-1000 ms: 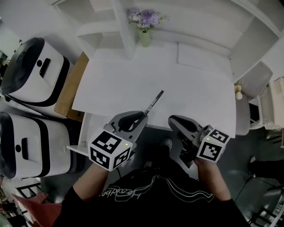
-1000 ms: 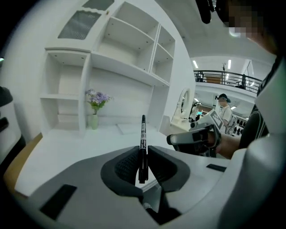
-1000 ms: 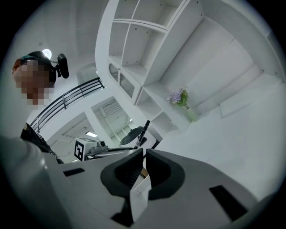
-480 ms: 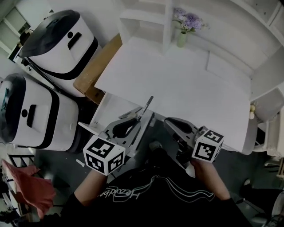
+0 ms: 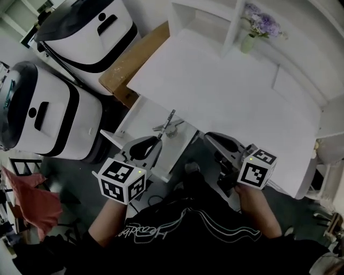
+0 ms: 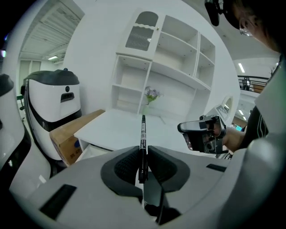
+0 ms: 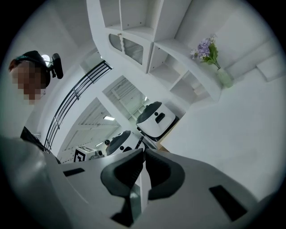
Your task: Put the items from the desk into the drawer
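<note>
Left gripper (image 5: 155,142) carried the pen (image 5: 169,122) off the desk (image 5: 226,96), over the drawer (image 5: 141,121).

A pale green vase (image 5: 248,43) with purple flowers (image 5: 262,22) is seen beside a white shelf unit (image 5: 207,13). A rounded white machine with black bands (image 5: 45,115) is placed at the left, and a second one (image 5: 88,27) behind it. A brown cardboard box (image 5: 131,67) is set just beside the farther machine. A red cloth (image 5: 27,204) is seen at the lower left.
</note>
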### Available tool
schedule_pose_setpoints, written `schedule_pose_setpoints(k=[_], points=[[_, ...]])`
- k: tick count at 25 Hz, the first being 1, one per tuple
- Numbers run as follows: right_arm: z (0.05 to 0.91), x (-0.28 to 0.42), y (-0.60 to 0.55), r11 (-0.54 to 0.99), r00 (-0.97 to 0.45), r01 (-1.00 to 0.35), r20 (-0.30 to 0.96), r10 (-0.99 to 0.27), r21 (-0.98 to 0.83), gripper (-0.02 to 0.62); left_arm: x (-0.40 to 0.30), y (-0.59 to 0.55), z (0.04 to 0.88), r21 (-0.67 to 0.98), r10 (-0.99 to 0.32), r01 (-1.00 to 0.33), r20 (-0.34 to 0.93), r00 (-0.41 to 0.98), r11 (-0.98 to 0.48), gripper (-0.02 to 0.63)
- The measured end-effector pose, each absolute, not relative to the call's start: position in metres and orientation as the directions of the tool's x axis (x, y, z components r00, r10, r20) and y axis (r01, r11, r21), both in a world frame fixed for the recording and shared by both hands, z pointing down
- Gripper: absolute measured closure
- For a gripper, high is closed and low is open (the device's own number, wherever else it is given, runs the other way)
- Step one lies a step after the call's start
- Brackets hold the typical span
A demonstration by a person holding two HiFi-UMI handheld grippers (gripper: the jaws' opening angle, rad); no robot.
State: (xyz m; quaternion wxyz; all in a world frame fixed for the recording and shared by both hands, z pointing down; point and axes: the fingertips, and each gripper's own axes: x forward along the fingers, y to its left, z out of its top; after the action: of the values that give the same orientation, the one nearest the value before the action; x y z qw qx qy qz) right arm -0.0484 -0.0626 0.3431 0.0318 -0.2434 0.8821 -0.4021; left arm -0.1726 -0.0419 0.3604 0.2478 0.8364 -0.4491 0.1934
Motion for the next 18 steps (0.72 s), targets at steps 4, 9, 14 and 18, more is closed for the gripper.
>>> schedule_pose_setpoints(k=[4,9,14,18], points=[[0.354,-0.062,-0.073,0.558,-0.897,-0.384,0.154,-0.414,-0.736,0.545,-0.200,-0.052,0.385,0.176,-0.667,-0.889,0.603,0.437,-0.423,0.534],[0.365,-0.072,-0.092,0.553,-0.911,-0.368,0.171,-0.376,-0.748,0.545,-0.233,-0.068,0.428,0.003,-0.656,-0.910,0.692,0.300,-0.414,0.534],[0.376,-0.078,-0.110,0.539,-0.917,-0.362,0.187,-0.352,-0.760,0.545,-0.254,-0.087,0.470,-0.093,-0.606,-0.893,0.765,0.219,-0.441,0.534],[0.385,-0.079,-0.125,0.528,-0.919,-0.363,0.201,-0.341,-0.768,0.545,-0.260,-0.107,0.509,-0.158,-0.546,-0.838,0.817,0.186,-0.522,0.534]])
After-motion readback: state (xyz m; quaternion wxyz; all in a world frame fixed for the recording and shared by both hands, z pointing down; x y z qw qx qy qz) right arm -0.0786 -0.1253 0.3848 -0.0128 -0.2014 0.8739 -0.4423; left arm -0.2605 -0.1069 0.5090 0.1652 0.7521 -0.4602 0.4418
